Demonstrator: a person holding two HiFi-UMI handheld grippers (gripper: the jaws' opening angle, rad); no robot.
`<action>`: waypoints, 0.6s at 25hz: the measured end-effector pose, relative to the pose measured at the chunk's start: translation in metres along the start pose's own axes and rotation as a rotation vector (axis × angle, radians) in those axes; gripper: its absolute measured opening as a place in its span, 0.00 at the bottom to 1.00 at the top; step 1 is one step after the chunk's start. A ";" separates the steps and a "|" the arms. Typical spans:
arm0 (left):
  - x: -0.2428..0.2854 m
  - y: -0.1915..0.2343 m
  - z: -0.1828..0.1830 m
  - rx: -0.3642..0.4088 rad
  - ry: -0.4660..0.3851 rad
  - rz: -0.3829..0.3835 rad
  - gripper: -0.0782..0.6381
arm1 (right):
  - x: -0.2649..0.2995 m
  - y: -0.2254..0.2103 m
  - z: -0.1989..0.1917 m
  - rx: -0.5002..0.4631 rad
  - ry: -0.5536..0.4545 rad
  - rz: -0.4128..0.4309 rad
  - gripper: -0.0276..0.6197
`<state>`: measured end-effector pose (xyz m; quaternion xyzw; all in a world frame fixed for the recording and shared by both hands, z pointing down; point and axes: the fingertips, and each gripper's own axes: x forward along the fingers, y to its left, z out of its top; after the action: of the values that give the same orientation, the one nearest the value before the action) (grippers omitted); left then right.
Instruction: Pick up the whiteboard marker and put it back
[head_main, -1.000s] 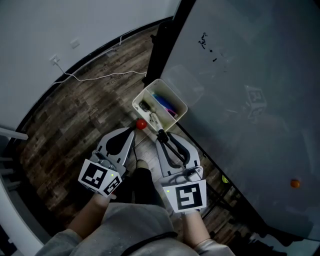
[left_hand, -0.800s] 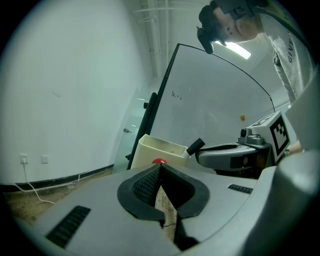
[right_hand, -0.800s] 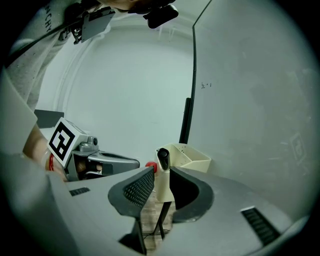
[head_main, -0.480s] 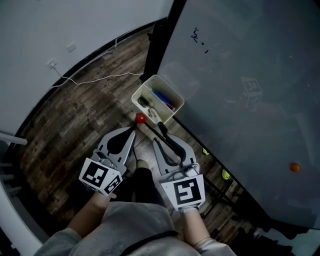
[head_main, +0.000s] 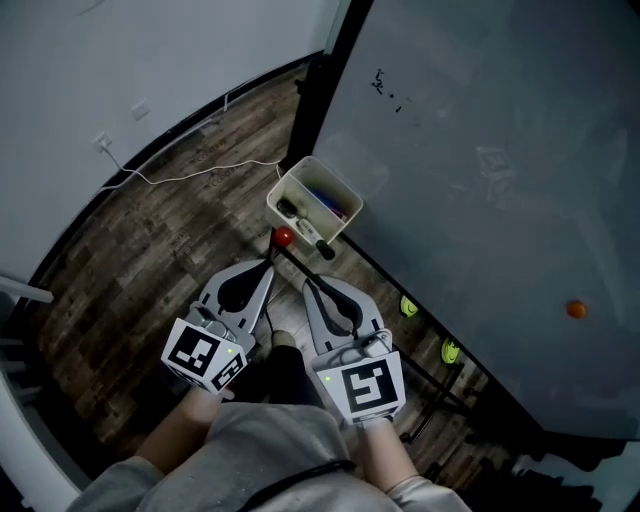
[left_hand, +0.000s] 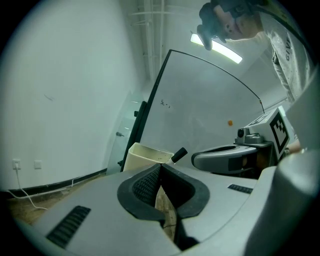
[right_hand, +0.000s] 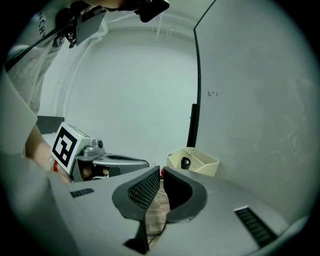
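1. While you hold both grippers side by side just short of the cream bin (head_main: 290, 182) (left_hand: 140, 157) (right_hand: 205, 165), the whiteboard marker (head_main: 316, 242) (left_hand: 179, 154) (right_hand: 185, 162) is out of your jaws. It stands slanted in the bin at the corner nearest you, and its black cap pokes out over the rim toward you.
2. Your right gripper (head_main: 306, 283) (right_hand: 161, 171) is empty. Its jaws have just been closing and now stand nearly together, with only a slit between the tips and nothing in it. The tips are near the bin's closest corner, apart from the marker's cap.
3. Your left gripper (head_main: 269, 266) (left_hand: 160, 166) is closed with its tips touching and grips nothing. It points at the bin from the near left.
4. A small red round object (head_main: 284, 237) sits just beside the bin's near corner, between the bin and your left gripper's tips. What it is cannot be made out.
5. Other pens (head_main: 326, 204), blue and pink among them, lie deeper in the bin than the marker.
6. The bin sits against the whiteboard (head_main: 480, 180), which bears an orange dot (head_main: 576, 309) well apart from the bin.
7. Below the bin lies the wooden floor (head_main: 170, 240), and a white cable (head_main: 190, 175) runs across it on the bin's far left side.
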<state>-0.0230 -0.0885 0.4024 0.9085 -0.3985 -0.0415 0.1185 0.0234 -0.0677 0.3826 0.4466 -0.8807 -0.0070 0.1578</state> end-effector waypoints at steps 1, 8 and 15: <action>-0.001 -0.001 0.002 0.003 -0.003 -0.004 0.13 | -0.001 0.002 0.002 -0.002 -0.003 0.000 0.10; -0.009 -0.003 0.010 0.016 -0.014 -0.017 0.13 | -0.003 0.011 0.015 0.007 -0.035 0.004 0.09; -0.011 -0.012 0.020 0.036 -0.030 -0.044 0.13 | -0.008 0.011 0.026 0.049 -0.071 0.000 0.08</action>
<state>-0.0256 -0.0760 0.3798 0.9183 -0.3809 -0.0505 0.0954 0.0117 -0.0585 0.3570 0.4496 -0.8858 -0.0011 0.1153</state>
